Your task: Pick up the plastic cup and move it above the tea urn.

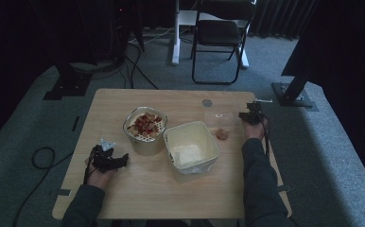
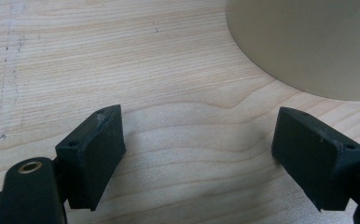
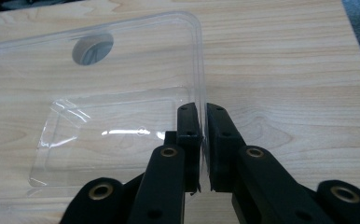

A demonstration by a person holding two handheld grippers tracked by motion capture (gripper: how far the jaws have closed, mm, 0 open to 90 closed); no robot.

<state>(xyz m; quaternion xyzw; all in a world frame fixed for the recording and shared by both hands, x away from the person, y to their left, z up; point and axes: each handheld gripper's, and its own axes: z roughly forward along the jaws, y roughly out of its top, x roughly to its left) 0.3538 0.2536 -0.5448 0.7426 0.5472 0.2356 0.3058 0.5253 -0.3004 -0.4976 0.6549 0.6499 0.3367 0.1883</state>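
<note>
My right gripper (image 3: 203, 111) is shut on the right rim of a clear plastic tray (image 3: 122, 88), which lies on the wooden table (image 3: 285, 70). In the high view that gripper (image 1: 246, 115) sits at the table's far right, beside the clear tray (image 1: 217, 118). A small pinkish lump (image 1: 223, 134) lies just in front of the tray. My left gripper (image 2: 199, 135) is open over bare wood with nothing between its jaws. In the high view it (image 1: 122, 159) rests near the front left, pointing toward a round pot (image 1: 145, 142).
The round pot holds red and pale food pieces (image 1: 145, 124). A cream square tub (image 1: 191, 146) stands mid-table, and its wall (image 2: 308, 42) shows in the left gripper view. A round grommet hole (image 1: 207, 102) is near the far edge. A chair (image 1: 221, 33) stands beyond the table.
</note>
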